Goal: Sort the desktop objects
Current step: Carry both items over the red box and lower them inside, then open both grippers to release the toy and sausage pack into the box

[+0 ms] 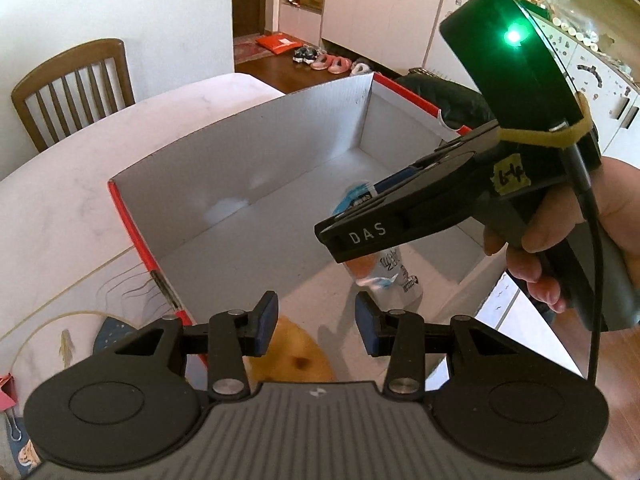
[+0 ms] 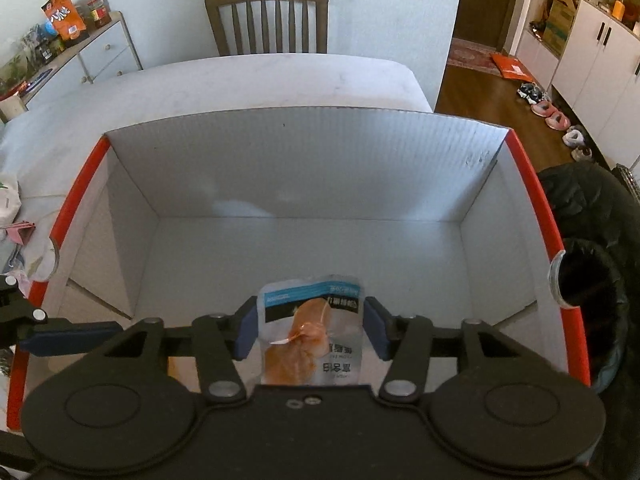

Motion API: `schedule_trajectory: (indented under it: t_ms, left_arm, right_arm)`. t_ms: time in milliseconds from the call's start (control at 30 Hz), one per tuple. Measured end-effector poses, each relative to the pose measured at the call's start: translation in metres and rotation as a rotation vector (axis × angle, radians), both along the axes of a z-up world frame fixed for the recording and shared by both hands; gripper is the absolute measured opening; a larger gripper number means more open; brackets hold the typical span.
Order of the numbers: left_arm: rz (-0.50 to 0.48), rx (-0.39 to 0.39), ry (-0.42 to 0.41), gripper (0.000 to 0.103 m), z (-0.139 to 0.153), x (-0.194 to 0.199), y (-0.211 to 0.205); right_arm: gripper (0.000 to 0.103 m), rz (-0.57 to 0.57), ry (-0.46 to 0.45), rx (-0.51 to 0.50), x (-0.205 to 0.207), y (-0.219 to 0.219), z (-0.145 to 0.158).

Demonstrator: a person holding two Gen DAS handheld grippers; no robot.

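Left wrist view: left hand-held gripper [image 1: 316,324], pads parted and unloaded, is held over the red-rimmed white corrugated box [image 1: 240,152] on the pale surface [image 1: 60,200].

Right wrist view: right hand-held gripper [image 2: 311,332], pads apart around the clear chicken-breast snack pouch [image 2: 312,328]; contact cannot be told. Box wall is seen at 12 o'clock.

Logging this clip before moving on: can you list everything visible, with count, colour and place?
box: 1, white inside, red-edged, on the table.
snack packet: 1, clear with blue top and orange contents, over the box, between the right gripper's fingers.
yellowish object: 1, in the box's near corner; identity unclear.
table: 1, white.
chair: 1, brown wood, behind the table.
binder clip: 1, pink, on the table left of the box.
left gripper: black, blue pads, open, empty.
right gripper: black, holding the packet.
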State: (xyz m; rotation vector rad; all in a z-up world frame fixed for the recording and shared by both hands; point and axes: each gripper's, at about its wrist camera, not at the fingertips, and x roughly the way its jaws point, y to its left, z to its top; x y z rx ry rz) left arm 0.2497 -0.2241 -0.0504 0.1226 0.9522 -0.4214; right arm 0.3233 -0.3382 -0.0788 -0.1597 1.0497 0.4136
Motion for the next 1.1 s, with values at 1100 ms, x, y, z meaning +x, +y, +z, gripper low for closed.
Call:
schedule_trajectory:
  t_ms: [1100]
  left_arm:
    - [0.184,-0.093,-0.191,0.069,0.053,-0.064,0.063]
  right_arm:
    - [0.085,0.066,-0.151,0.173,-0.058,-0.01,0.076]
